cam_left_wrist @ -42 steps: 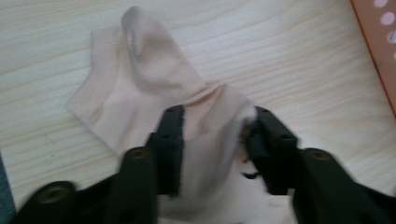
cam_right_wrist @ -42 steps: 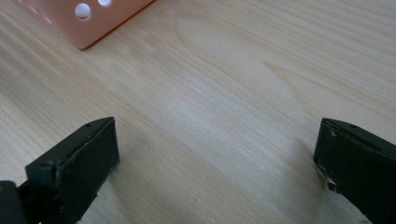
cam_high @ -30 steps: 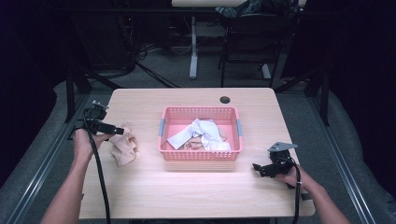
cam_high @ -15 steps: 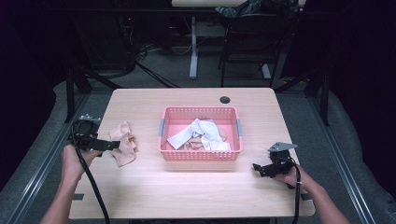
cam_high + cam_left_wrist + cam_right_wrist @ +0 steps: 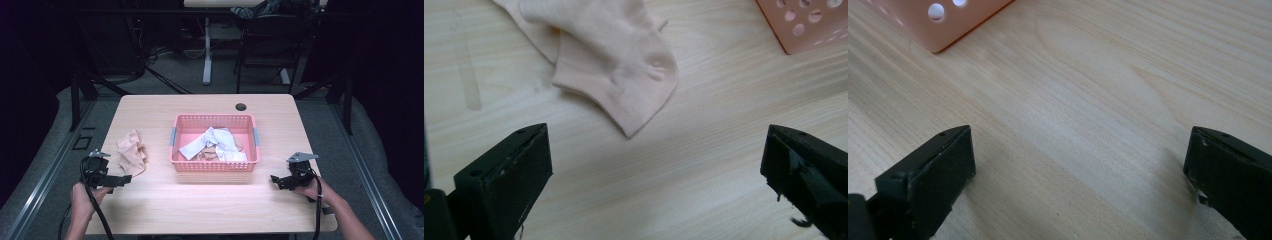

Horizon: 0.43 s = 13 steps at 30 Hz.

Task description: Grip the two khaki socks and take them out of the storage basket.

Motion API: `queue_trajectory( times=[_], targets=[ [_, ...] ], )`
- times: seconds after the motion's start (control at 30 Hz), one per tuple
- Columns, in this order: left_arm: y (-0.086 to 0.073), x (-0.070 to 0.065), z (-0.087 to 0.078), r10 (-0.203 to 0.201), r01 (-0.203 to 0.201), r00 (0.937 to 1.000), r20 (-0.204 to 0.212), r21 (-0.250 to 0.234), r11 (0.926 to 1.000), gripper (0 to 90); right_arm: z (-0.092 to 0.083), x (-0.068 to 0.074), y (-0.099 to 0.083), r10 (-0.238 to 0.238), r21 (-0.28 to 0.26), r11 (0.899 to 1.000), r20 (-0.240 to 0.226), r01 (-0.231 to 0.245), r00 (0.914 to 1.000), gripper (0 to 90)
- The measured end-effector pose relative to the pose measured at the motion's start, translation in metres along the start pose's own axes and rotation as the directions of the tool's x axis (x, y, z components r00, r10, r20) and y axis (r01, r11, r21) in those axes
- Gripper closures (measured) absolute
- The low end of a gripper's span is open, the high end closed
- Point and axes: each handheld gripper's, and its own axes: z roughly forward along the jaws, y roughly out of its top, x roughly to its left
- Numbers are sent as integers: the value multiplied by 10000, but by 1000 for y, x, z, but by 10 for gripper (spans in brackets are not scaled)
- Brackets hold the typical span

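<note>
A pale peach sock [image 5: 131, 151] lies crumpled on the wooden table [image 5: 210, 200], left of a pink basket [image 5: 215, 166]. The basket holds white and peach cloth pieces [image 5: 212, 143]. My left gripper [image 5: 120, 178] sits near the table's front left, just below the sock, open and empty. In the left gripper view the sock [image 5: 614, 65] lies flat ahead of the wide-apart jaws, with the basket's corner [image 5: 809, 25] at upper right. My right gripper [image 5: 276, 181] rests at the front right, open, with bare wood between its jaws; the basket's corner [image 5: 938, 25] shows ahead of it.
A small dark hole [image 5: 241, 106] sits in the table's far edge behind the basket. Dark floor, cables and chair legs lie beyond the table. A metal rail [image 5: 45, 170] runs along the left side.
My left gripper let go of the peach sock and drew back toward the front edge. The sock now lies on the table. The right gripper stayed put.
</note>
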Motion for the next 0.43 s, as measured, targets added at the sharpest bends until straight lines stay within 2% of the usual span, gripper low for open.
queue_trajectory(
  times=[0.1, 0.3, 0.43],
  targets=[
    [-3, -1, 5, 336, -336, 9994, -64, -69, 9994, 0, 0, 0, 0, -5, -14, 10000, -8, 5, 10000, 0],
    [-9, -1, 11, 405, -407, 9990, 170, 93, 9991, 0, 0, 0, 0, -7, -16, 10000, -5, 7, 10000, 0],
    [-9, 0, 12, 455, -456, 9989, 113, 79, 9989, 0, 0, 0, 0, -4, -12, 10000, -7, 4, 10000, 0]
  ],
)
